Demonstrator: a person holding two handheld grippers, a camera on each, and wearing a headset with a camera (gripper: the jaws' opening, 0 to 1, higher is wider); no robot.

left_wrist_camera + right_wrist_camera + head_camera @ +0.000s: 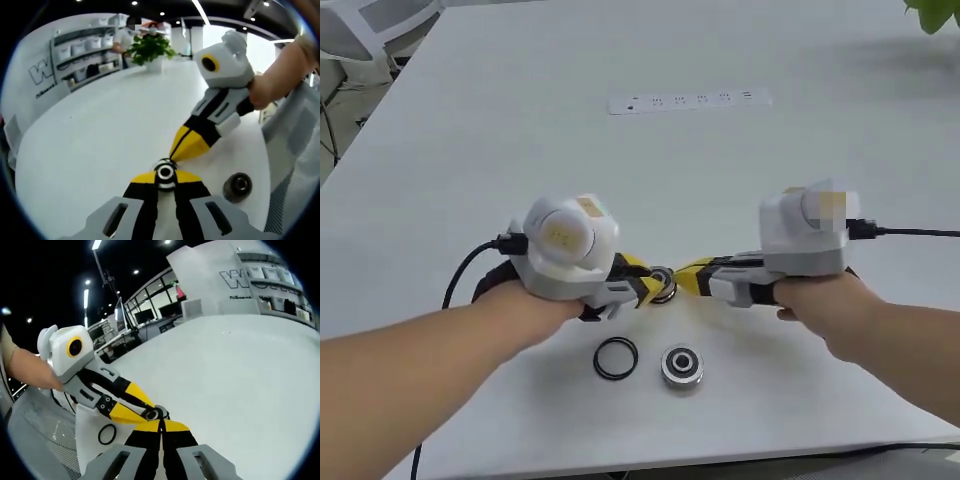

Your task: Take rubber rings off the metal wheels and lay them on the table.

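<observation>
Near the tabletop's point(470, 150) front edge, the left gripper's point(166, 177) fingers clench a metal wheel point(663, 283), the right gripper's point(161, 424) fingers pressed together at its rim, above a loose rubber ring point(616, 358) and a second wheel point(681, 365).

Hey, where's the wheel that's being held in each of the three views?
Head view: wheel, centre, between the two yellow tips.
Left gripper view: wheel, lower centre, in the left hand-held gripper.
Right gripper view: wheel, lower centre, at the right hand-held gripper tip.
Shared landmark: yellow tips meeting at it.

Tabletop point(520, 150) lies open between near ring point(616, 358), wheel point(681, 365) and apparent far power strip point(688, 100).
</observation>
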